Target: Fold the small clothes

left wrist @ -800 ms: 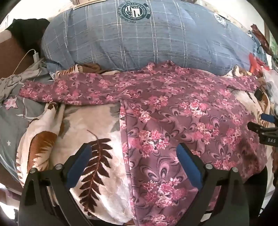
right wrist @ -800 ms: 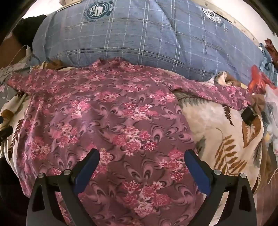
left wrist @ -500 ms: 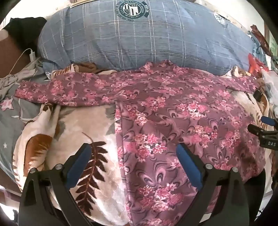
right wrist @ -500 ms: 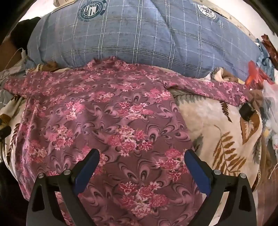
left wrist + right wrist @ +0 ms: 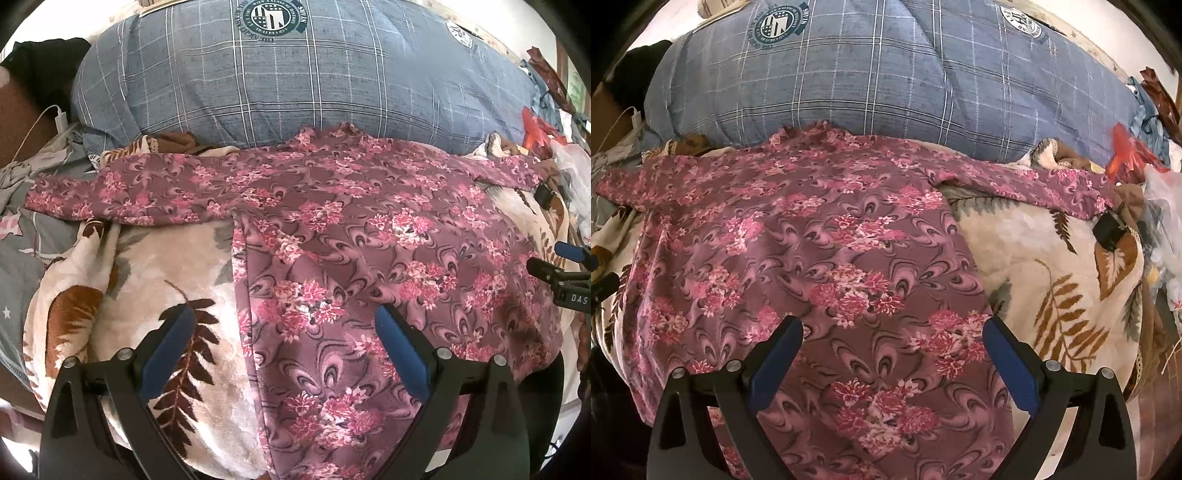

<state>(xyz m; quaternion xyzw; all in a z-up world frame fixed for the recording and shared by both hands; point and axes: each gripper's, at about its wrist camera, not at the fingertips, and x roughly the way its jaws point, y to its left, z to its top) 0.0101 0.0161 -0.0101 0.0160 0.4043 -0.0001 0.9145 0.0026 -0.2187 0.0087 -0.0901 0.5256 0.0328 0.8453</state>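
At 9 o'clock in the left wrist view a grey star-print sheet [image 5: 26, 266] is lying rumpled beside a plush cream blanket [image 5: 155, 258] patterned with brown fern leaves. The left gripper [image 5: 284, 321] is hovering at 6 o'clock with its 2 blue-padded fingers [image 5: 168, 350] spread wide, gripping nothing, straddling the left side seam of a floral shirt [image 5: 369, 240]. That shirt, thin mauve fabric with pink blossoms and swirls, is lying flat on the blanket at centre, both long sleeves stretched out toward 9 and 3 o'clock, collar at 12 o'clock touching a puffy blue plaid pillow [image 5: 295, 81]. In the right wrist view the right gripper [image 5: 894, 332] is hanging over the shirt's lower hem area at 6 o'clock, jaws likewise wide and empty. At 3 o'clock a small black block [image 5: 1108, 229] is sitting just beside the right cuff.
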